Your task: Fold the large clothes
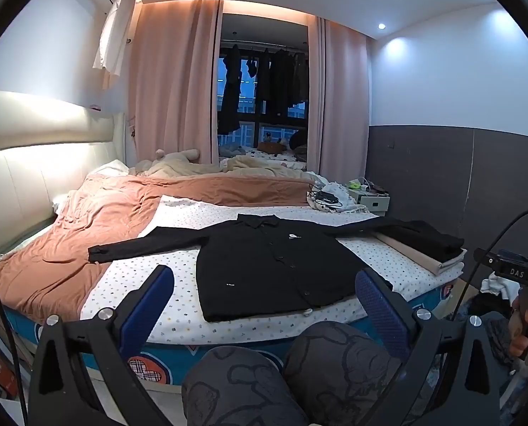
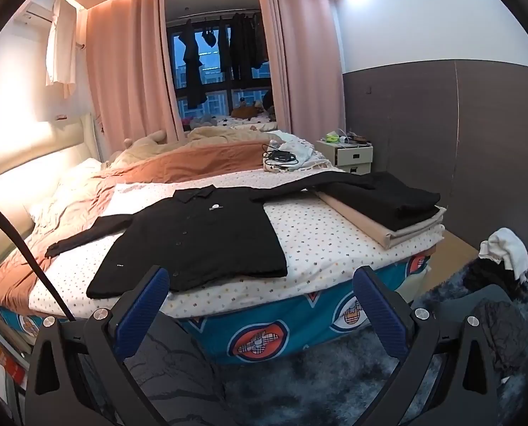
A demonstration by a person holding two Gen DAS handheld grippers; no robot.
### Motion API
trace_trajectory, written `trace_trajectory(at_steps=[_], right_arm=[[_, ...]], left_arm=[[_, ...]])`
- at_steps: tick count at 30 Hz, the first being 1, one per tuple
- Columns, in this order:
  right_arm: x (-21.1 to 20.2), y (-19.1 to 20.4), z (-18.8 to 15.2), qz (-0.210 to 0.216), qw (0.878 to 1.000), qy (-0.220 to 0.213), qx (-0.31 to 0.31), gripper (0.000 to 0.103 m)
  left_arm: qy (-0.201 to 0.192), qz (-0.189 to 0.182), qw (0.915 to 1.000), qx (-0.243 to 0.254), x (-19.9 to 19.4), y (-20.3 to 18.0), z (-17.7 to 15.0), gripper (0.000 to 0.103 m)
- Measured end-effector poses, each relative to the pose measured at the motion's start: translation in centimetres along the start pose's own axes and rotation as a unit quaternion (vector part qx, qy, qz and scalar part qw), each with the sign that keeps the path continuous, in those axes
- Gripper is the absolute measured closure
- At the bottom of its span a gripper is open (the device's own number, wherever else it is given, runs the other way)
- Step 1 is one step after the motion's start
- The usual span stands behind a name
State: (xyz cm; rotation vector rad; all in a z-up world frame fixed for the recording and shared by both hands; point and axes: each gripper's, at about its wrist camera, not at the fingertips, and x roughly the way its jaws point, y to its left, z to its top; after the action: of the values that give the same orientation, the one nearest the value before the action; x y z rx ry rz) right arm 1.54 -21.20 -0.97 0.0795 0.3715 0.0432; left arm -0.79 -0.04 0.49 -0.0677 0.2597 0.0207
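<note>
The shirt lies spread flat on the bed, ready for folding; left gripper and right gripper gape wide, holding nothing.

The shirt is black. Under it, the sheet is white with small coloured dots. Beside the shirt lies a rust-orange blanket.
</note>
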Motion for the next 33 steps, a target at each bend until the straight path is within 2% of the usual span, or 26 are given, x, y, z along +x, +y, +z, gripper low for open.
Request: trace_trajectory(at_steps=[21,33], right_arm=[[-0.71,-0.43,-0.24,0.012,1.0,-0.006,-0.002,0.0],[-0.61,-0.18,-0.64,0.016,1.0,-0.006,0.0,0.0]], left_arm=[[-0.004,-0.003,1.0,0.004,-0.17,-0.21,-0.34,0.0],[-0.003,0.012,0.9999,0.008,-0.2,-0.03,-0.58,0.0]])
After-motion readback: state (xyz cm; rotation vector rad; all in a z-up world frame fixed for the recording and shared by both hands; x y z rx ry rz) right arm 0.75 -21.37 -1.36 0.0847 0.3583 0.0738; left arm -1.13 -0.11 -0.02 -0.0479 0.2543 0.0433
